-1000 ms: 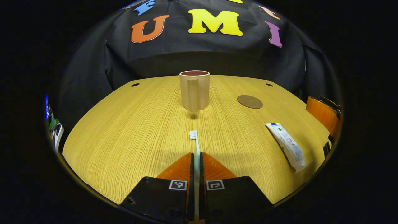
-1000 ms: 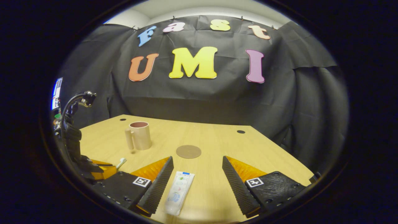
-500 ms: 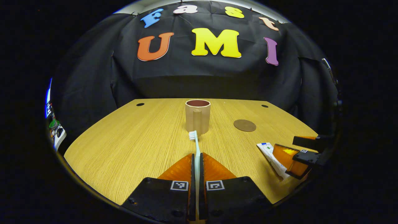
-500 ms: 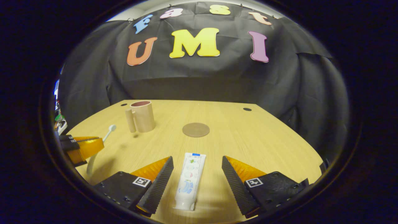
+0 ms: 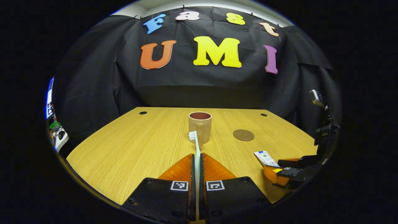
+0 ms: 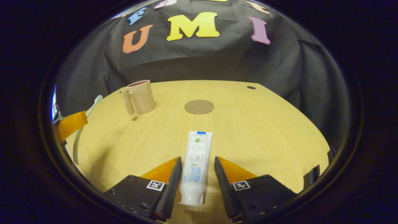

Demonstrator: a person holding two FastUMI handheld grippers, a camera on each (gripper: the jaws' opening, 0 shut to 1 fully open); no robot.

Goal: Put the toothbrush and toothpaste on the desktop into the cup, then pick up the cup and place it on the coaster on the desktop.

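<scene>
While coaster (image 6: 199,106) lies beside cup (image 6: 141,97), toothpaste (image 6: 196,161) sits between right claw (image 6: 195,174) fingers.

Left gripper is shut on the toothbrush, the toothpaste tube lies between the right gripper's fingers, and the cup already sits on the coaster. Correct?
Not quite: the right gripper view shows the cup standing on the bare desktop, apart from the coaster. The rest holds: left gripper shut on the toothbrush, toothpaste tube between the right gripper fingers.
</scene>
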